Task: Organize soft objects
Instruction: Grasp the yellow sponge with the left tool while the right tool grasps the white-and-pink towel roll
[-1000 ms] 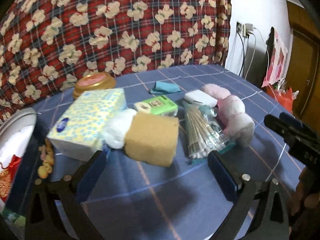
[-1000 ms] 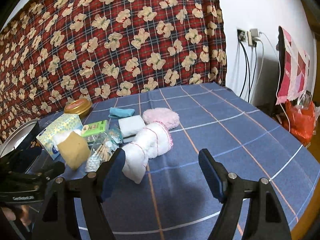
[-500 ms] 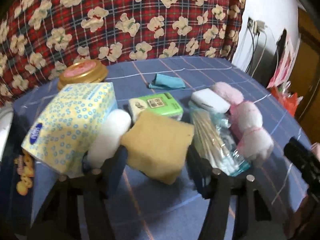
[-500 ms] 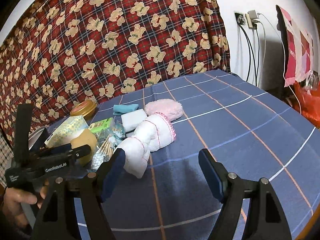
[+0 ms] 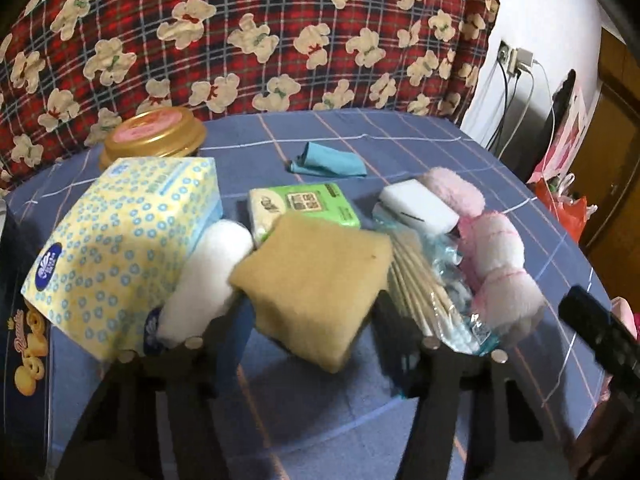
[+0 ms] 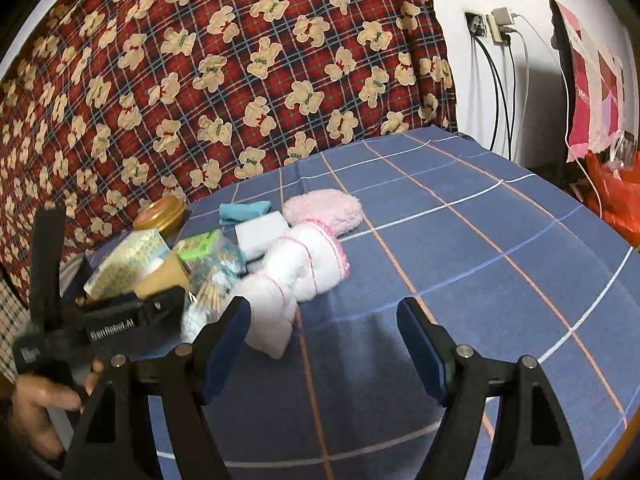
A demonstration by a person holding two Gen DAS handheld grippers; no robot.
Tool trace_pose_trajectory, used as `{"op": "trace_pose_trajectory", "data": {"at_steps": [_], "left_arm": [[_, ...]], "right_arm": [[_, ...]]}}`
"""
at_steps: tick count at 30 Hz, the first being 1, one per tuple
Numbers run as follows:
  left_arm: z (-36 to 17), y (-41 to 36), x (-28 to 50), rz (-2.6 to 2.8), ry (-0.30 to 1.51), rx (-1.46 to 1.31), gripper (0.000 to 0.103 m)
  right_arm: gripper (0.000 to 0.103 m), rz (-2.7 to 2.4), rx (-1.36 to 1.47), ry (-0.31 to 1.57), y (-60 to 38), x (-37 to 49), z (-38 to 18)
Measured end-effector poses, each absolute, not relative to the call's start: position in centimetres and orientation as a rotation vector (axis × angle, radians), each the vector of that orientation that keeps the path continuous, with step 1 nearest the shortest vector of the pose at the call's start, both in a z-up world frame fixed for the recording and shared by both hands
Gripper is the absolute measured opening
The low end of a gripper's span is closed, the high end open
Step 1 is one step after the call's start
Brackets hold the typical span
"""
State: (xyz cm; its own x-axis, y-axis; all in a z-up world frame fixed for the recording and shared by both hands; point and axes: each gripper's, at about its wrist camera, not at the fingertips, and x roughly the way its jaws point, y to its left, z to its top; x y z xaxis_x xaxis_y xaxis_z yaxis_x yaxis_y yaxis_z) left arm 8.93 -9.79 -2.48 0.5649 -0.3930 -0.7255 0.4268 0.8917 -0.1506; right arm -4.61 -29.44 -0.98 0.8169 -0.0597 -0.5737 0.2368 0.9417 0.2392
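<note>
Left wrist view: the left claw [image 5: 312,320] is closing on the tan sponge [image 5: 316,280], pads pressing it, just beside the tissue box [image 5: 120,248]. Grasp step; next, lift clear. Right claw [image 6: 324,344] hangs released.

A: Colours? Sponge [image 5: 316,284] was tan, tissue box [image 5: 124,240] at its 9 o'clock yellow with blue rings.
B: Tablecloth [image 6: 480,260] was blue, orange-white grid. Backdrop [image 6: 240,60] at 12 o'clock: red plaid, cream bears. Rolled towel [image 6: 308,268] white, pink-edged.
</note>
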Motion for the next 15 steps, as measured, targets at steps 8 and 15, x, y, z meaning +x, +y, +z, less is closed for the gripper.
{"op": "trace_pose_trajectory", "data": {"at_steps": [8,15], "left_arm": [[-0.1,-9.7,5.7,-0.418,0.67,0.132,0.055],[2.5,-7.6,3.6,-0.32,0.544,0.205,0.055]], "right_arm": [[0.078,-0.113,0.361,0.678,-28.0,0.2,-1.0],[0.077,-0.187,0.358,0.787,-27.3,4.1,-3.6]]}}
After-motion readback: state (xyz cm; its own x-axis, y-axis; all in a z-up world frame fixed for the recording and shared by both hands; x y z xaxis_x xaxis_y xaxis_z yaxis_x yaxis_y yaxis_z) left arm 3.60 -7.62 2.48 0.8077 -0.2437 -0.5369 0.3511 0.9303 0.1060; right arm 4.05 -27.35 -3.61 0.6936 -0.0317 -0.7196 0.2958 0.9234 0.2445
